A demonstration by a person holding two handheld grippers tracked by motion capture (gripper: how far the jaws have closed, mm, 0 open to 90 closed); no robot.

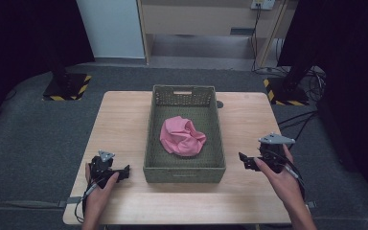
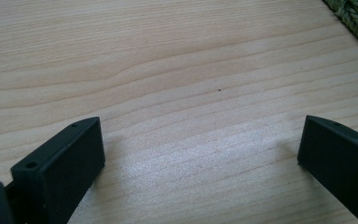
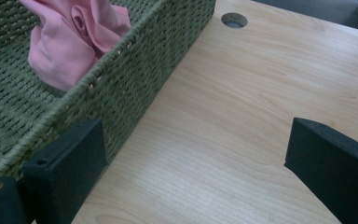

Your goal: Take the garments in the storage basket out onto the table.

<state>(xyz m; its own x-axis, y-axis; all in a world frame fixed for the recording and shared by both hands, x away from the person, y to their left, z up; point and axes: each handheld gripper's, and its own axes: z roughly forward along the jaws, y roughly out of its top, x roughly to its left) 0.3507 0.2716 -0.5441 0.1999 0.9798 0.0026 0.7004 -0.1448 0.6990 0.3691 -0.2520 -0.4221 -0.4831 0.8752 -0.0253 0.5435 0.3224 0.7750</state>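
A crumpled pink cloth (image 1: 182, 137) lies inside a green woven basket (image 1: 184, 173) in the middle of the wooden table (image 1: 120, 120). In the right gripper view the pink cloth (image 3: 74, 37) rests in the basket (image 3: 135, 60) at upper left. My left gripper (image 1: 126, 171) sits low over the table left of the basket's near corner, open and empty. Over bare wood, the left gripper (image 2: 200, 154) has its jaws wide apart. My right gripper (image 1: 243, 159) hovers to the right of the basket, open, pointing toward it. In its own view the right gripper (image 3: 196, 163) holds nothing.
A round cable hole (image 3: 234, 20) is in the tabletop beyond the basket's far right corner. Grey carpet surrounds the table, with two black stands on striped bases (image 1: 67, 88) at the back and cables (image 1: 311, 76) at the right.
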